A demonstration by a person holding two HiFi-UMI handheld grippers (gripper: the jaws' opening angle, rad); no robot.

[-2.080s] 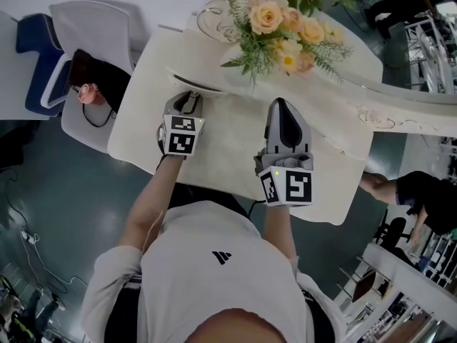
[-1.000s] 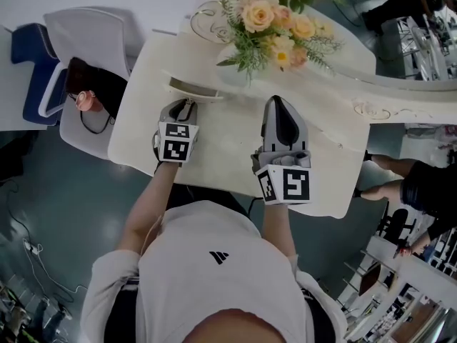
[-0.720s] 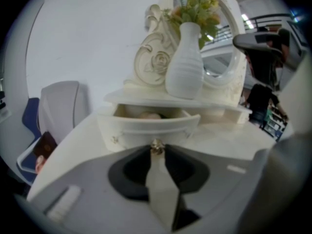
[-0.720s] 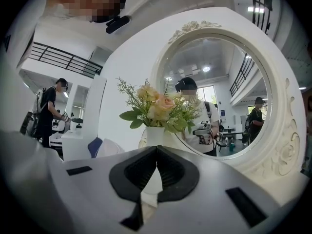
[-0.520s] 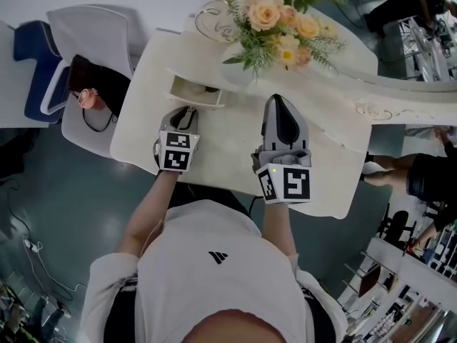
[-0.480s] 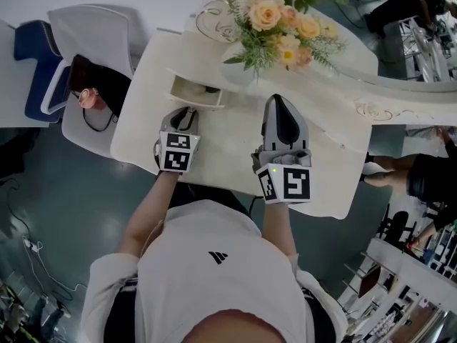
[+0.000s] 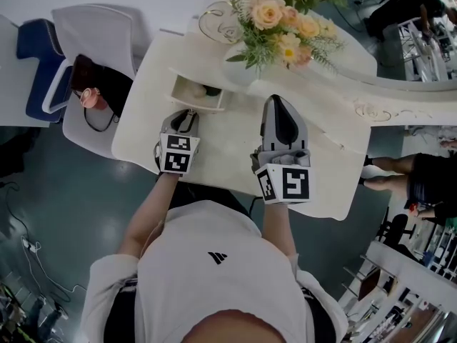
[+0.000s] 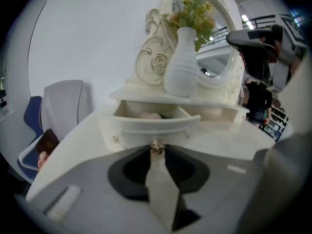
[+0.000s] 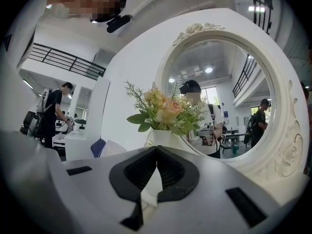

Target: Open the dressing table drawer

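The white dressing table has a small curved drawer under its left shelf, pulled partly out, with pale items showing inside. In the left gripper view the drawer front faces me and its small gold knob sits pinched at the jaw tips. My left gripper is shut on that knob. My right gripper hovers over the middle of the tabletop, pointing at the vase, its jaws shut with nothing between them.
A white ribbed vase of peach flowers stands on the shelf above the drawer, before the oval mirror. A white chair with a dark bag is left of the table. People stand at the right.
The drawer has slid out from under the shelf toward me, showing its inside. My left gripper drew back with the knob. The right gripper has stayed put.
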